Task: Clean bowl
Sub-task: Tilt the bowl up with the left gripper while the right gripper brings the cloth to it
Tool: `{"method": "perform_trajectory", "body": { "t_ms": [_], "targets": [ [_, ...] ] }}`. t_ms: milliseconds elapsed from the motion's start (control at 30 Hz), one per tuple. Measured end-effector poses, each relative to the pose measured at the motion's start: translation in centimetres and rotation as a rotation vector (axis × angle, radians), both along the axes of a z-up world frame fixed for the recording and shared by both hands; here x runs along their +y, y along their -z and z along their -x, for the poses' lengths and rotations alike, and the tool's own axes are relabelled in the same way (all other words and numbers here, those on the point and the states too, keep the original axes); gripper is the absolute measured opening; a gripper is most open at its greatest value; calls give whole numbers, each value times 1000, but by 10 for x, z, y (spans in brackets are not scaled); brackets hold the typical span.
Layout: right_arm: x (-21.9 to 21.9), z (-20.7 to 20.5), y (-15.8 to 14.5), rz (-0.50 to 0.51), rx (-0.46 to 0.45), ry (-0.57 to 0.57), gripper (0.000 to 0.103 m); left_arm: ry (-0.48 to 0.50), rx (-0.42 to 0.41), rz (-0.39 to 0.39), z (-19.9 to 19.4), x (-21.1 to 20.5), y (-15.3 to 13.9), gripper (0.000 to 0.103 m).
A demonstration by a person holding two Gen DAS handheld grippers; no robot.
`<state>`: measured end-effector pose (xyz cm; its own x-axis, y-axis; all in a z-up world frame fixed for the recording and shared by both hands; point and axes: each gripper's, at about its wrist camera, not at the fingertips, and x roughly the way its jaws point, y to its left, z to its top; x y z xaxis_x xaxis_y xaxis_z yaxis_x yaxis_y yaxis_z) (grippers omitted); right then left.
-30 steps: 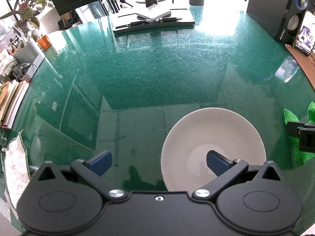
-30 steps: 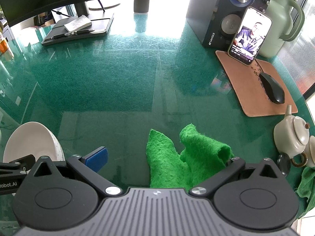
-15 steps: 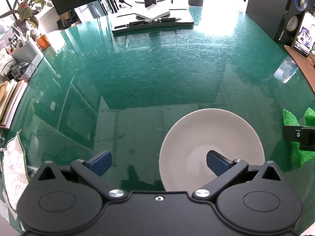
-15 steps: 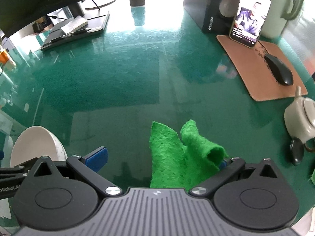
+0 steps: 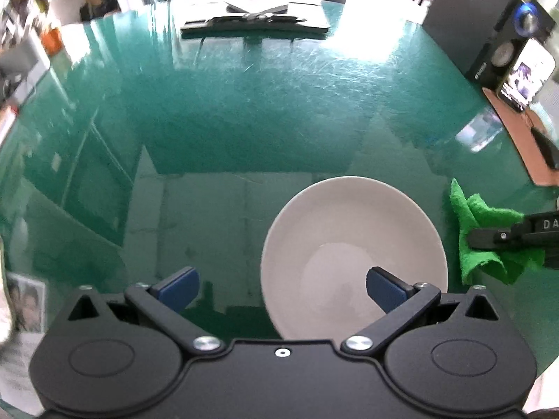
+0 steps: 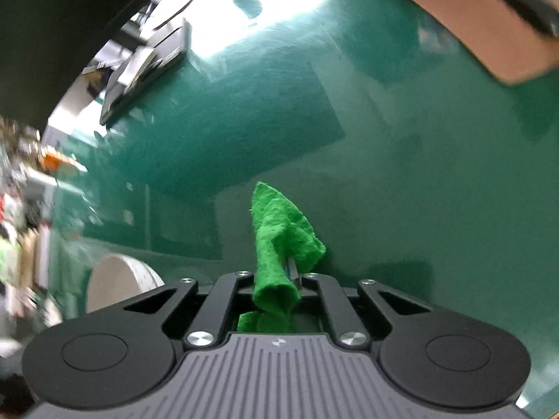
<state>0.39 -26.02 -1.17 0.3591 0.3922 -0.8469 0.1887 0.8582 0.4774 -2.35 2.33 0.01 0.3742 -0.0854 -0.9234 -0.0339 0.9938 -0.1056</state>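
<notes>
Since a second ago the right gripper (image 6: 279, 289) has snapped from wide open to pinched tight on the cloth (image 6: 279, 241), and it has rolled so the table (image 6: 401, 181) now tilts in its view; the left view has barely changed. Nearest the left wrist camera, the left gripper (image 5: 282, 288) stands wide and holds nothing, one pad outside the bowl (image 5: 353, 244) and the other over its inside, so the near rim lies between them. The bowl sits upright on the table, apparently empty. Beyond it to the right, the cloth hangs bunched from the closed jaws, near the bowl's right rim but apart from it. The coming move probably turns on this: the bowl lies to the left of the cloth, so the wipe must travel leftward and down into it while the left gripper, the nearer one, steadies the rim. Only the left view shows the bowl's inside; the right view catches just its edge at lower left, but shows the pinch itself.
</notes>
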Motion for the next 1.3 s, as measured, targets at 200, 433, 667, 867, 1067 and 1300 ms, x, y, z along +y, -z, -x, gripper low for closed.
{"method": "perform_trajectory", "body": {
  "t_ms": [200,433,667,867,1067,1300],
  "targets": [
    [-19,6,10,-191,-23,33,7,-51,51,103,2,13,11,103],
    [-37,4,50,-457,54,3,20,-23,85,33,-10,7,14,103],
    [-42,4,52,-526,23,-79,10,-41,86,49,-22,5,9,84],
    [-45,0,39,-566,-46,-58,3,32,58,169,-26,10,3,23],
    [-56,0,53,-766,-85,9,7,64,48,184,-30,7,3,24],
    [-40,-5,80,-990,35,48,7,149,23,146,-29,-12,4,44]
  ]
}}
